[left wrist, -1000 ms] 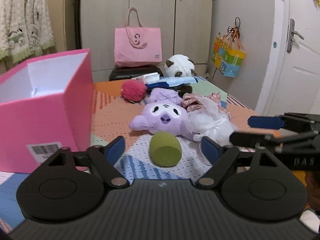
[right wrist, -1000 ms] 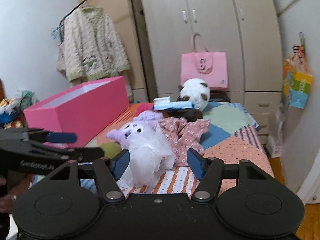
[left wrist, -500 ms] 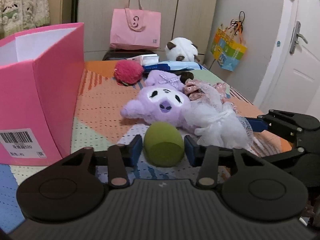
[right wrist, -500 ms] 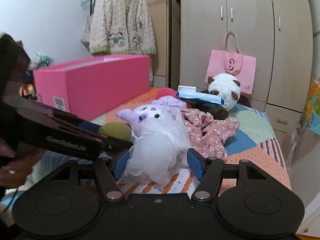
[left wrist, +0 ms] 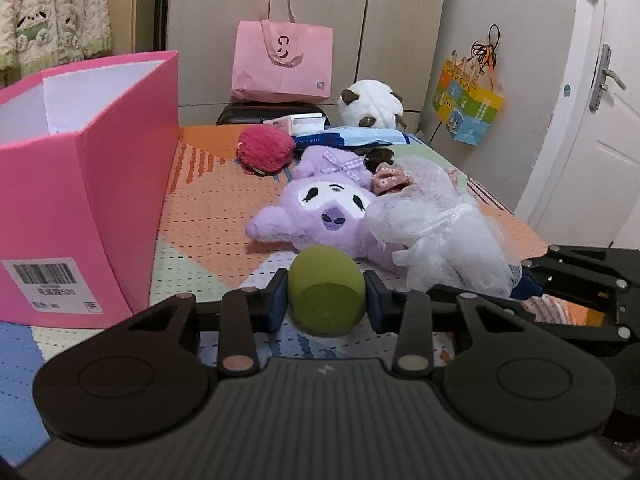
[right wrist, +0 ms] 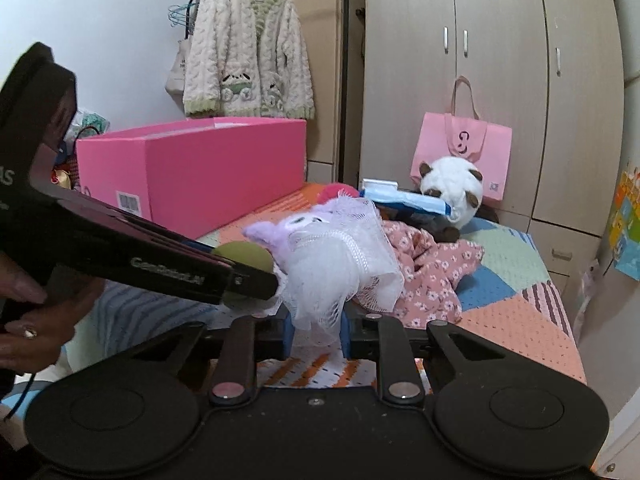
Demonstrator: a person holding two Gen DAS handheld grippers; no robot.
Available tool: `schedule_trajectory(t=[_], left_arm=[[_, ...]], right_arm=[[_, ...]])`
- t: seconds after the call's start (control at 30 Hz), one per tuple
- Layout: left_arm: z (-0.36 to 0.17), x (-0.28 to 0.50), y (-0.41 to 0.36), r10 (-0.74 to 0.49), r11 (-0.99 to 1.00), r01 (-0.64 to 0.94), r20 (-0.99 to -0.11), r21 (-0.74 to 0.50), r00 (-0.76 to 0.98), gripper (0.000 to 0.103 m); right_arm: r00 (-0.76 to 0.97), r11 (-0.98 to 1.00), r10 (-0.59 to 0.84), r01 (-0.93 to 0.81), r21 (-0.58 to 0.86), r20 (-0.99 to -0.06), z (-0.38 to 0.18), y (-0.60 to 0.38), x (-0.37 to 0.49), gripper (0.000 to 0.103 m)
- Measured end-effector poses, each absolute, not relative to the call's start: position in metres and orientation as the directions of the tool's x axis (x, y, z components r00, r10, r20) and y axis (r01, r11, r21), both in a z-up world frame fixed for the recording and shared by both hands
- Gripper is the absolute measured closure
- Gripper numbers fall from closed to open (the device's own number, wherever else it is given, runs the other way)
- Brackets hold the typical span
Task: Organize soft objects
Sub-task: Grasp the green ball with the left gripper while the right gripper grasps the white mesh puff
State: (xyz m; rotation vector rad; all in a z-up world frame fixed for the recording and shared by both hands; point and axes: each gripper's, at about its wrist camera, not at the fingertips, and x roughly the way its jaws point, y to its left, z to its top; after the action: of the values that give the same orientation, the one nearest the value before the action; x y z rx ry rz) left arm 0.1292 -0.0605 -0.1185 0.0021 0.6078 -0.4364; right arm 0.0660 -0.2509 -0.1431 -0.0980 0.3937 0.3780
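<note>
My left gripper (left wrist: 326,306) is shut on a green egg-shaped sponge (left wrist: 327,292), just above the bed cover. The sponge also shows in the right wrist view (right wrist: 244,254). My right gripper (right wrist: 316,330) is shut on a white mesh bath pouf (right wrist: 340,264), which also shows in the left wrist view (left wrist: 432,224), lifted beside a purple plush toy (left wrist: 320,208). A red fluffy ball (left wrist: 265,148), a pink floral cloth (right wrist: 428,268) and a white panda plush (left wrist: 370,109) lie farther back. An open pink box (left wrist: 80,184) stands at the left.
A patchwork bed cover (left wrist: 212,216) lies under everything. A blue wipes pack (left wrist: 352,138) sits by the panda. A pink tote bag (left wrist: 282,60) leans on the wardrobe (right wrist: 500,60). A door (left wrist: 592,140) is at the right. A cardigan (right wrist: 248,56) hangs at the left.
Both grippers closed: the left one on the green sponge, the right one on the white pouf. The pouf has lifted off the bed.
</note>
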Motion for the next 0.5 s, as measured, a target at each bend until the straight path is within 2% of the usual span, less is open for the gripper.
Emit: schedule_trajectory(t=[0.13, 0.27, 0.5], left_arm=[[-0.117, 0.125, -0.061, -0.361, 0.919, 0.383, -0.596, -0.096, 0.717, 0.065], [-0.115, 0.117, -0.056, -0.35, 0.923, 0.374, -0.604, -0.091, 0.716, 0.065], [-0.105, 0.108, -0.041, -0.333, 0.93, 0.354, -0.623, -0.096, 0.707, 0.065]], right_arm=[[0.848, 0.922, 0.349, -0.387, -0.018, -0.399, -0.14, -0.246, 0.062, 0.079], [0.837, 0.917, 0.364, -0.398, 0.001, -0.409, -0.146, -0.242, 0.059, 0.079], [0.845, 0.906, 0.384, -0.422, -0.025, -0.371, -0.138, -0.232, 0.046, 0.085]])
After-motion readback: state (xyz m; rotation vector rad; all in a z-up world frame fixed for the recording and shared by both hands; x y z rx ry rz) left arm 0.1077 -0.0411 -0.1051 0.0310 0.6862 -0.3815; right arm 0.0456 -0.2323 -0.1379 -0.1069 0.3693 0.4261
